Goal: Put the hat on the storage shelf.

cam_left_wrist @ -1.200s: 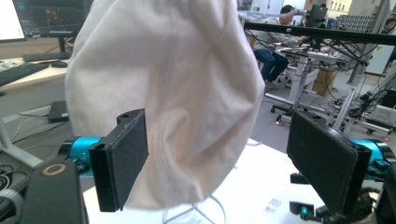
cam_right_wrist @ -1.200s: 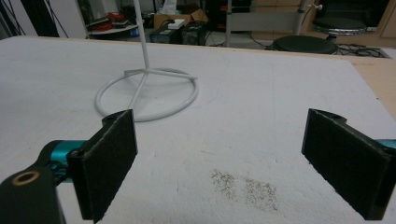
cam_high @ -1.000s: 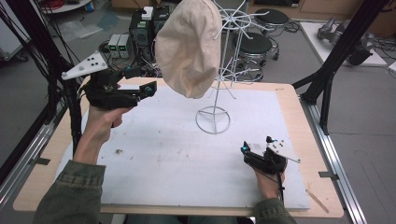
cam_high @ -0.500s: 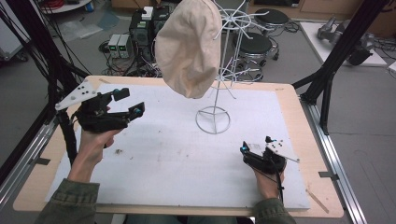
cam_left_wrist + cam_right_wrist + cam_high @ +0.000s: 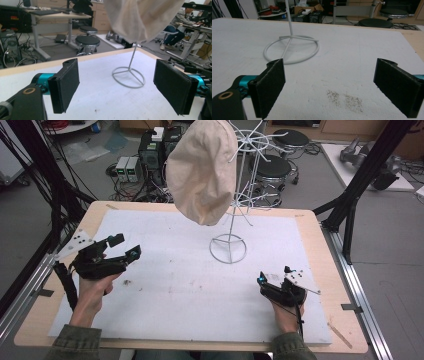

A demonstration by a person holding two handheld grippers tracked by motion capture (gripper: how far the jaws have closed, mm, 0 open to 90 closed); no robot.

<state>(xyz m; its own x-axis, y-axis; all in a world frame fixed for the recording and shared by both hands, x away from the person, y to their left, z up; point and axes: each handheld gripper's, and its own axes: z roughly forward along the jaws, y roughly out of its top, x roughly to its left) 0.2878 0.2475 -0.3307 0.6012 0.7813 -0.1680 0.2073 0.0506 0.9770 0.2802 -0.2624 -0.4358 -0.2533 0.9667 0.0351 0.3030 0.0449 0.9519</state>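
Both hand-held grippers, left (image 5: 122, 251) and right (image 5: 272, 281), sit wide apart and empty over the surface (image 5: 190, 285), so I judge I should lift the left squarely toward the cream hat (image 5: 202, 170) hanging on the wire stand (image 5: 235, 215).

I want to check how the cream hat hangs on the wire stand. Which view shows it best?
The high view: the whole cream hat hangs from the wire stand there. The left gripper view catches just its lower edge, cut off at the top. The right gripper view shows the stand's ring base.
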